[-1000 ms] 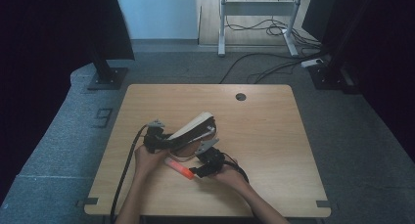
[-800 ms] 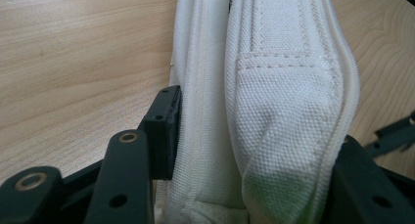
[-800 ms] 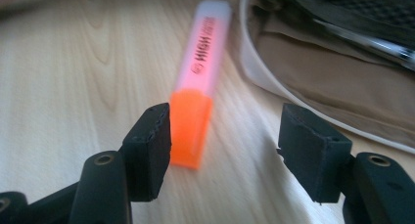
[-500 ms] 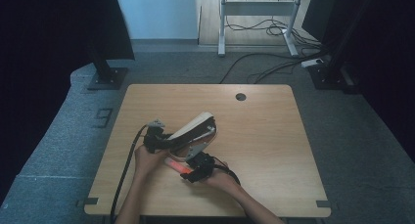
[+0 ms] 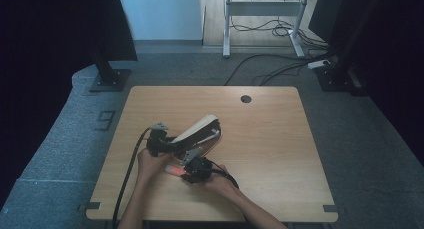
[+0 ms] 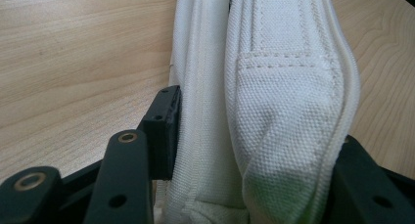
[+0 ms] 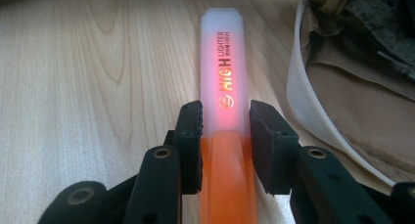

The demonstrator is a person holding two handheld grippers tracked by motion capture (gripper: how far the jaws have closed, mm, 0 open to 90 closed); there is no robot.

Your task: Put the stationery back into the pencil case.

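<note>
Since a second ago, the right gripper has slid left and toward the person, drawing close under the left gripper, while the pouch has kept its tilt.

From the high view: that cream pouch is propped up off the wooden worktop, its long axis running from the left gripper up and away to the right. The orange highlighter lies just in front of the right gripper, near the pouch's low end. The right hand is the nearer one to it. Around the worktop is grey carpet, with dark curtains either side, and cables and a metal frame lie beyond.

Left gripper view now: the jaws are clamped on the canvas pouch, one each side of its stitched end, and the fabric runs straight away from the camera.

Right gripper view: jaws narrow, flanking the highlighter, whose long axis points dead ahead; whether they already pinch it, I cannot tell. The pouch's open mouth sits just to the right — that's the gap to hit, I'd judge.
</note>
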